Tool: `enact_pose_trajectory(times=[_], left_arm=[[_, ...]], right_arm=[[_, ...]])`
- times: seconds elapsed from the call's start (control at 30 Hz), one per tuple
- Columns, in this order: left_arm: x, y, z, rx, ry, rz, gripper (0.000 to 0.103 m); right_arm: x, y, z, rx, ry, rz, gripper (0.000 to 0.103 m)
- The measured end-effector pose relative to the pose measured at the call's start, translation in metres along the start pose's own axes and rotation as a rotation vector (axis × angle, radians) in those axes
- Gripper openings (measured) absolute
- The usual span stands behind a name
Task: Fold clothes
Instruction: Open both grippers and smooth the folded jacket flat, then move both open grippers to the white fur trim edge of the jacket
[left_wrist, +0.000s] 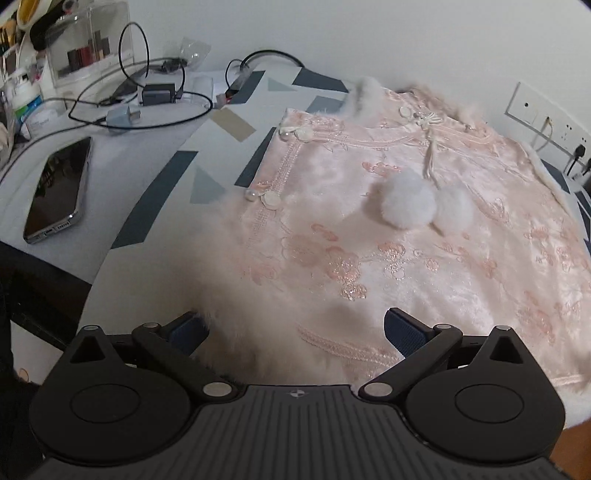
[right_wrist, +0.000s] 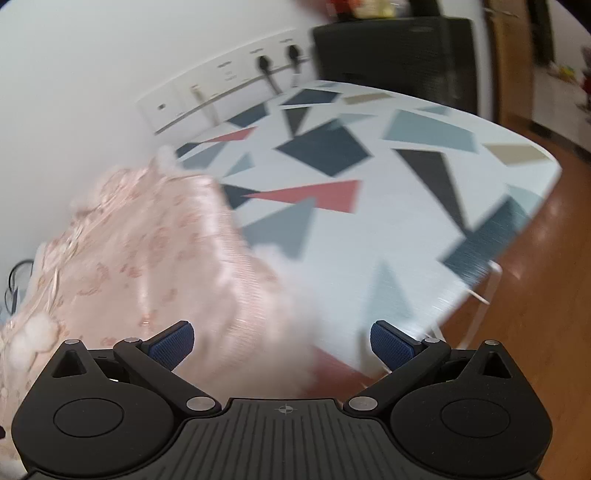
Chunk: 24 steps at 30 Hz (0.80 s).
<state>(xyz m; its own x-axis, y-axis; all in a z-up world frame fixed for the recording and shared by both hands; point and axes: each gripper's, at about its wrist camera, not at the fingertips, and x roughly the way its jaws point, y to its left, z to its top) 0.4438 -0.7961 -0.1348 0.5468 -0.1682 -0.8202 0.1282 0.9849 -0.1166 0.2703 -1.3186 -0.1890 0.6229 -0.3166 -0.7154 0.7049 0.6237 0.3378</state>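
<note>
Pink embroidered fur-trimmed garment (left_wrist: 388, 236) lies flat on my geometric-patterned tabletop (right_wrist: 369, 240); left gripper (left_wrist: 295, 332) and right gripper (right_wrist: 282, 343) both spread wide, holding nothing.

The right wrist view is smeared by motion: the pink garment (right_wrist: 140, 251) shows only as a blurred mass, its embroidery unreadable, and its lower left runs off the frame. In the left wrist view the garment's near hem is hidden behind the left gripper (left_wrist: 295, 332), and perhaps 1 fur edge hides the left pad (left_wrist: 188, 330)
</note>
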Motion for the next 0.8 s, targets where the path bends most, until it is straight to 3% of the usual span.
enact_pose_trajectory(times=[0.33, 0.6, 0.8], left_arm=[[0.038, 0.000, 0.015, 0.071, 0.068, -0.004, 0.102], [0.054, 0.013, 0.025, 0.129, 0.068, -0.029, 0.102], [0.062, 0.025, 0.028, 0.185, 0.045, -0.046, 0.102]], right_arm=[[0.042, 0.045, 0.021, -0.234, 0.010, -0.069, 0.102], [0.072, 0.056, 0.019, -0.261, 0.090, -0.079, 0.102], [0.074, 0.067, 0.012, -0.286, 0.067, -0.107, 0.102]])
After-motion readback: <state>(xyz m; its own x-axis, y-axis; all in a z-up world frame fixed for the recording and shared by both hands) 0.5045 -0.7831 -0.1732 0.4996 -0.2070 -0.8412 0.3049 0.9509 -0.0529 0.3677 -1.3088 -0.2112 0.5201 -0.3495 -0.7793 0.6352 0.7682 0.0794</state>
